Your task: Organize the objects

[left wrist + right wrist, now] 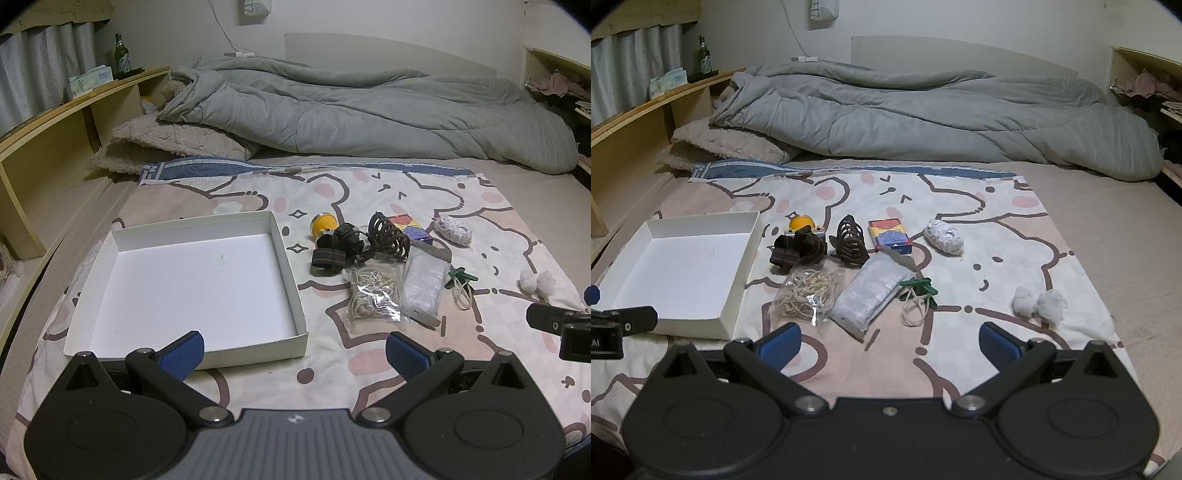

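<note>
At lower frame: left gripper and right gripper held wide apart, nothing clasped | white box seen left of clutter

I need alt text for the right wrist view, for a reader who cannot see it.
An open right hand-held gripper hovers over a cartoon-print bed sheet, holding nothing. Small items lie loose ahead: a bag of rubber bands, a card box and two cotton balls. An empty white box sits at left.
</note>
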The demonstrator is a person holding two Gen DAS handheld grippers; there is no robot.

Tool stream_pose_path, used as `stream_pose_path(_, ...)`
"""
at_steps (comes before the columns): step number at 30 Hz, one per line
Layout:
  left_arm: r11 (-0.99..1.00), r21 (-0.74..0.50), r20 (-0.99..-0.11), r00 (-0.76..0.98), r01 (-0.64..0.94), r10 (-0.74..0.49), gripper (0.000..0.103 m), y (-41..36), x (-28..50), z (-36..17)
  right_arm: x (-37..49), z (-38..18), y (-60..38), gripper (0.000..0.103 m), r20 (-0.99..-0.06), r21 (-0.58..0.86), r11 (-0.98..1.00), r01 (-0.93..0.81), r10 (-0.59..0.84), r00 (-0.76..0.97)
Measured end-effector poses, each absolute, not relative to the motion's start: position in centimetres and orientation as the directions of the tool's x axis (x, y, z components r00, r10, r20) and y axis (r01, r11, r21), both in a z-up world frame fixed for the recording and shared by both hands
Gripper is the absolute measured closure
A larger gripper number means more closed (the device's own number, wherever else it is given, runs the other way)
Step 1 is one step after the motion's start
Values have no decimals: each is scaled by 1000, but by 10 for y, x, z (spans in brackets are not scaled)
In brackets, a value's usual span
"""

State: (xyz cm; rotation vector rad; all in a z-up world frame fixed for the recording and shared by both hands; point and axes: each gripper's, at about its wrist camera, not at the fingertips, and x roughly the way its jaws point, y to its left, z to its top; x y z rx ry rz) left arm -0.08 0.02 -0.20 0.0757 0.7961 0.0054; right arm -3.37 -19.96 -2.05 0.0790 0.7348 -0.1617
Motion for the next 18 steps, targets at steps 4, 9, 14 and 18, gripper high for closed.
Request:
stream_pose_path(4, 997, 70, -715, 699, 26, 31, 0, 0, -1, -2, -34, -20, -200, 0, -674, 16, 985, 174, -118, 729)
stream_pose_path(9, 997, 68, -716, 697, 28, 29, 0, 0, -1, -3, -33, -22, -200, 0, -676, 14, 984, 175, -120, 727)
stream_pose_path(14, 997, 67, -717, 696, 30, 27, 0, 0, 0, -3, -33, -22, -200, 0, -676, 13, 984, 178, -122, 727)
stream_pose_path(18, 997, 67, -717, 697, 32, 26, 0, 0, 0, -3, -33, -21, -200, 0, -677, 13, 984, 178, -122, 726)
